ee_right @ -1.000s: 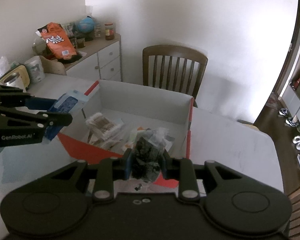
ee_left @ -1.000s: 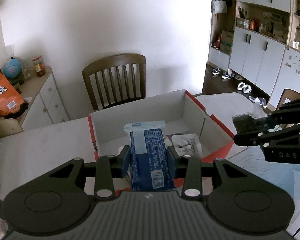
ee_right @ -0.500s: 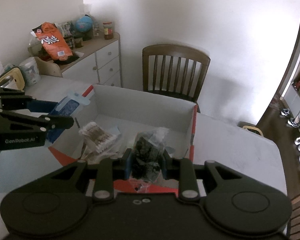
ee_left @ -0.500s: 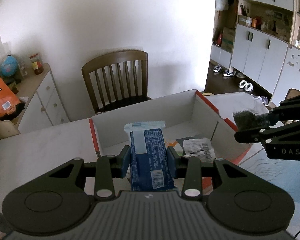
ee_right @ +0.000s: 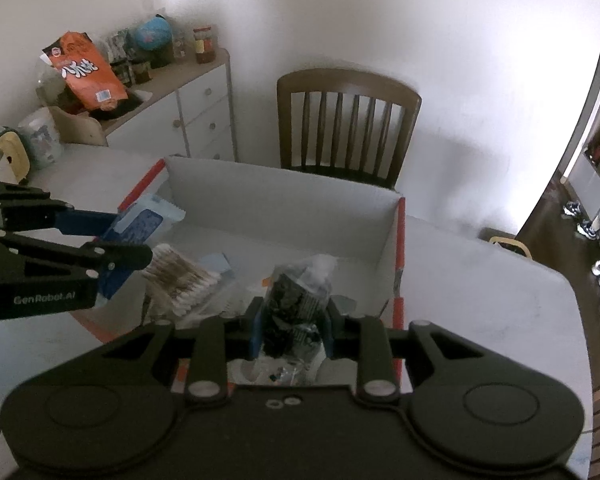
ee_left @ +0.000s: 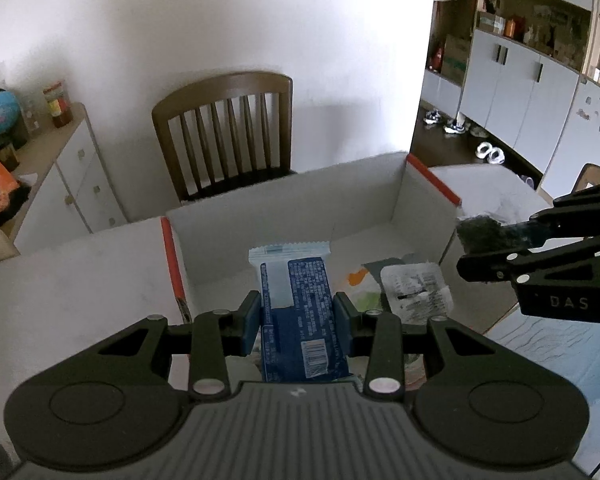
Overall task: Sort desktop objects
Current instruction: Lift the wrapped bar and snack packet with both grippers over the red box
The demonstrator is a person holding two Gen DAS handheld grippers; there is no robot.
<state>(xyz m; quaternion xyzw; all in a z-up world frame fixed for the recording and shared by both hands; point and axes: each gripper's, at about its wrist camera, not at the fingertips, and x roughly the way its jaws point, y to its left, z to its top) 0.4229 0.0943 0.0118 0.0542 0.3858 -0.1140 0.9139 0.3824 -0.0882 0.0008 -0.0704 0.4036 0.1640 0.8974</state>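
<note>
My left gripper is shut on a blue and white snack packet and holds it over the near left part of an open white cardboard box with red edges. My right gripper is shut on a clear bag of dark contents and holds it over the box's near right part. The right gripper also shows in the left wrist view, and the left gripper in the right wrist view. A pack of cotton swabs and a clear flat packet lie in the box.
The box sits on a white table. A brown wooden chair stands behind it. A white drawer cabinet with an orange snack bag, a globe and jars is at the left. Cupboards and shoes are at the far right.
Both grippers have moved forward over the box with their packets still held. The box now fills more of each view.
</note>
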